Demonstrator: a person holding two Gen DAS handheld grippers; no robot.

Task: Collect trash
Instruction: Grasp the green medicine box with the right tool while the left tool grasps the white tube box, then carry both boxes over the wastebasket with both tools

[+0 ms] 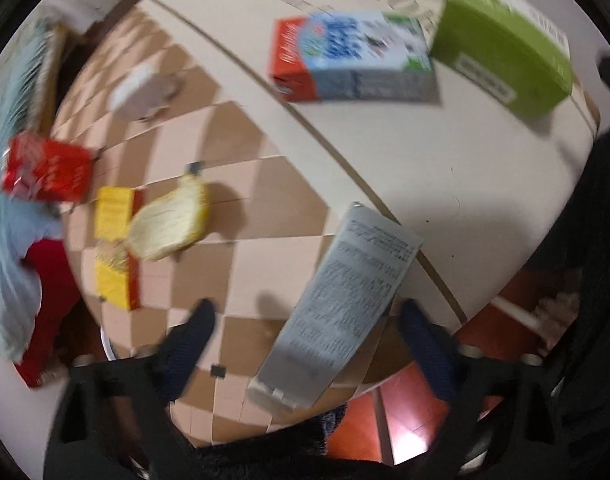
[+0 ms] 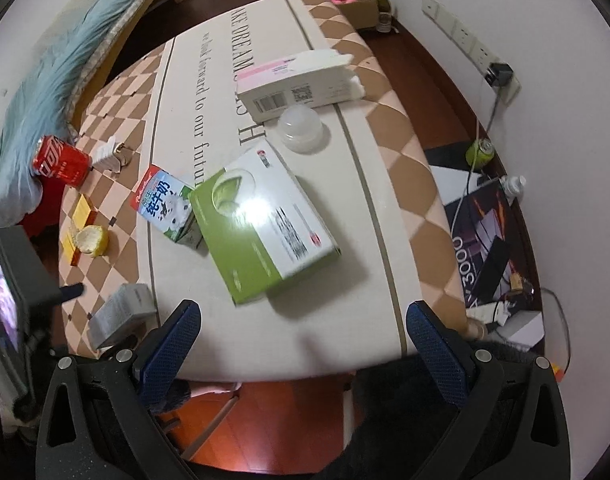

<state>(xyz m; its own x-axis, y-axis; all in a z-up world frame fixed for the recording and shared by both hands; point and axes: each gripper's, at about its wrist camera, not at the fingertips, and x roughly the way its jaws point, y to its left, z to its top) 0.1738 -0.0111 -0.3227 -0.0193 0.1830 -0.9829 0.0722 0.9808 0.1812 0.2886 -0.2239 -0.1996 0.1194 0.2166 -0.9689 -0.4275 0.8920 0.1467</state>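
A cloth-covered surface (image 2: 289, 332) carries scattered trash, none of it yet in either gripper. The green box (image 2: 265, 220) lies largest at centre, its corner against the milk carton (image 2: 165, 204); beyond it sits a white box (image 2: 301, 84) with a plastic dome (image 2: 301, 130) just beside. Toward the left edge are the red can (image 2: 61, 164), crumpled paper (image 2: 111, 154), yellow packets (image 2: 81, 212) and a corn cob (image 2: 91, 240).

The grey box (image 1: 341, 304) lies near the front edge, between the wide-apart jaws of the left gripper (image 1: 305, 344), though whether the pads touch it cannot be told; the left wrist view is smeared with motion. The right gripper (image 2: 301, 348) hangs over the front edge, jaws also spread and empty, well short of the green box.

The risks, judged from here: the grey box sits askew to the left jaws, so a hasty closing could pinch a corner and twist it loose or nudge it off the edge onto the floor. The green box looks too broad for a flat grasp and may slide on the cloth, shoving the carton along.
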